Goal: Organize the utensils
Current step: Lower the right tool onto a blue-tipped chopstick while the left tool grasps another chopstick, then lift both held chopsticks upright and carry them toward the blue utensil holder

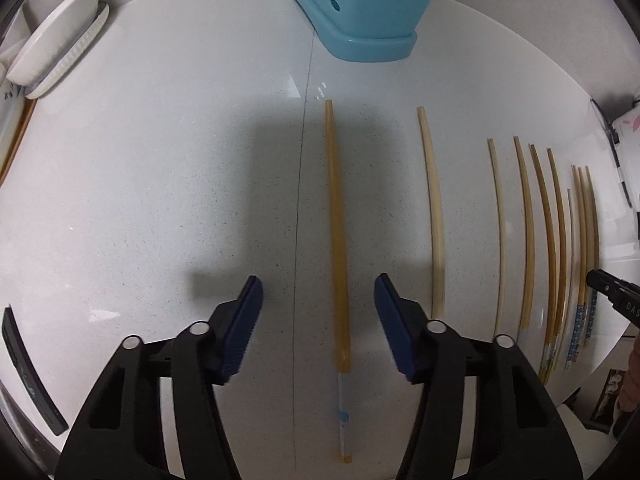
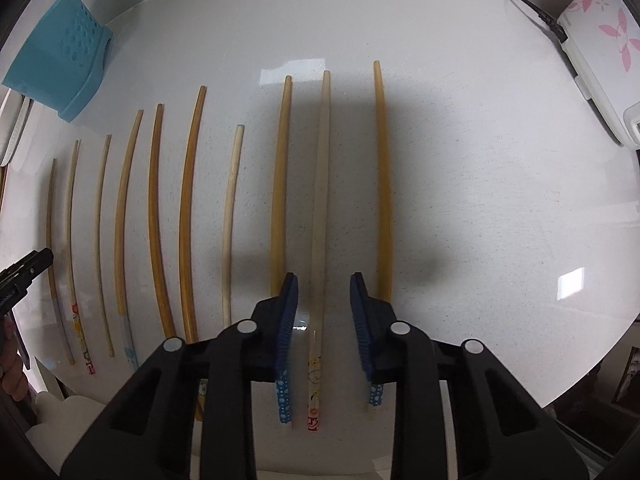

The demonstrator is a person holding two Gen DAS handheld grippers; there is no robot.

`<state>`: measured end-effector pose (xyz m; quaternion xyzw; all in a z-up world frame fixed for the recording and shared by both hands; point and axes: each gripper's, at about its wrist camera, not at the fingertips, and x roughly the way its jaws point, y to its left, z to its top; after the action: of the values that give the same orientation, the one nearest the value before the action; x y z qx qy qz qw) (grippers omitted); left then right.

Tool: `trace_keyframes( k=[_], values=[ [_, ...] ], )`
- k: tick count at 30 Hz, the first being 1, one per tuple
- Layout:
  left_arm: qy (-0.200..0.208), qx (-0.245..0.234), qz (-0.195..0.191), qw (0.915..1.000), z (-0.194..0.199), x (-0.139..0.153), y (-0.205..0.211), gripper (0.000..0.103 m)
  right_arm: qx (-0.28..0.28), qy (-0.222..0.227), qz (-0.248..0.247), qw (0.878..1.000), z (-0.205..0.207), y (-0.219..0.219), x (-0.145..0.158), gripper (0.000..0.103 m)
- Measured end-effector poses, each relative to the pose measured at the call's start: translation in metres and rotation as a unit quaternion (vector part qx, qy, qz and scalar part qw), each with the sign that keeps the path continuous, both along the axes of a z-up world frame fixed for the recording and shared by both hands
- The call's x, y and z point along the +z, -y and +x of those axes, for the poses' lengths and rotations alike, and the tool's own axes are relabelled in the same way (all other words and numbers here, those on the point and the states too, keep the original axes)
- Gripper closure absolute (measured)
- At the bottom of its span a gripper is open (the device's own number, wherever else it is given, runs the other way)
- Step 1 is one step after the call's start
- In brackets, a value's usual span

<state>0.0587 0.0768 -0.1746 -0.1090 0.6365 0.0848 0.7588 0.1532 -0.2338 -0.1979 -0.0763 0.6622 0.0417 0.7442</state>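
Several wooden chopsticks lie side by side in a row on the white counter (image 1: 140, 200). My left gripper (image 1: 319, 280) points down over the leftmost one, an amber chopstick (image 1: 335, 220) with a pale blue-dotted end. It is open; the stick lies between the blue pads with a gap on each side. My right gripper (image 2: 324, 276) straddles a pale chopstick (image 2: 322, 200) with a red and yellow patterned end. Its jaws stand narrow and do not touch the stick. Amber chopsticks (image 2: 280, 180) flank it closely on both sides.
A light blue perforated basket (image 1: 360, 12) stands at the back of the counter. White dishes (image 1: 56, 44) are stacked at the far left, above a black flat object (image 1: 24, 376). A white appliance with pink flowers (image 2: 600, 48) sits at the far right.
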Motion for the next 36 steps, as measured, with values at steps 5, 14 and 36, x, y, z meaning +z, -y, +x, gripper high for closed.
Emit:
trace_keyframes(
  k=[5,14,36],
  values=[
    [-0.015,-0.005,0.017,0.9997,0.001,0.0,0.003,0.079,-0.001,-0.009,-0.005,1.0,0.006,-0.004,-0.009,0.084],
    [-0.02,-0.015,0.014,0.9996,0.007,0.001,0.011,0.096,-0.002,-0.01,-0.014,1.0,0.007,-0.022,-0.01,0.097],
    [0.064,0.017,0.013,0.9977,-0.04,0.051,-0.002,0.096,0.0,0.063,0.029,0.998,-0.022,-0.016,0.054,0.097]
  ],
)
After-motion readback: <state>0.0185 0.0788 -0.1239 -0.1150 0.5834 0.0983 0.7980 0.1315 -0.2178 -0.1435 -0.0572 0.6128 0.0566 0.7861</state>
